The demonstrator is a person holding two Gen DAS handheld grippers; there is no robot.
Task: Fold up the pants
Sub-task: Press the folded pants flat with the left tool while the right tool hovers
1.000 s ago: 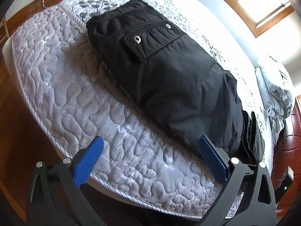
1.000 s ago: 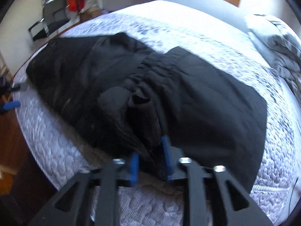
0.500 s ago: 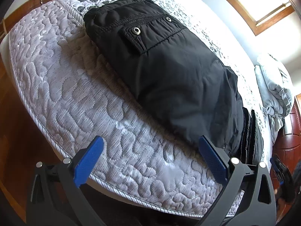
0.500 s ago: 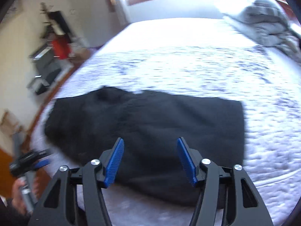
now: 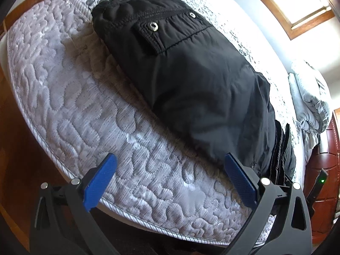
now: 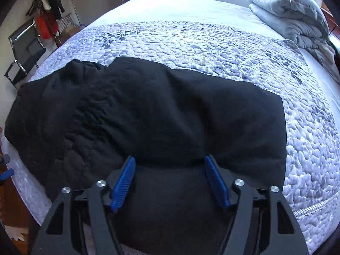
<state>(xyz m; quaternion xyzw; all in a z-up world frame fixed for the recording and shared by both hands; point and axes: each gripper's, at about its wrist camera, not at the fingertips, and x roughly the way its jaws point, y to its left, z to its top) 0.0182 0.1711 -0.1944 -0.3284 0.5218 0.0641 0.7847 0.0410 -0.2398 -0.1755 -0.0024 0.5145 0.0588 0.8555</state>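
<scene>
Black pants [image 5: 191, 80] lie folded lengthwise on a quilted mattress [image 5: 74, 110], flap pocket with metal snaps facing up. In the right wrist view the pants [image 6: 159, 116] spread across the bed's near edge. My left gripper [image 5: 170, 178] is open and empty, low at the mattress edge, its right finger beside the pants' near end. My right gripper [image 6: 170, 172] is open, its blue pads [image 6: 124, 182] either side of the pants' near edge where the cloth hangs over the bedside. Whether they touch the cloth is unclear.
A folded grey duvet [image 6: 297, 17] lies at the head of the bed. A chair [image 6: 23, 51] and a coat rack with clothes [image 6: 46, 10] stand beyond the far side. Wooden floor [image 5: 12, 148] surrounds the bed. A dark red cabinet [image 5: 327, 165] stands at right.
My right gripper let go of the pants' cloth, opened, swung back and came down at the pants' near edge. My left gripper stayed open and moved closer to the mattress.
</scene>
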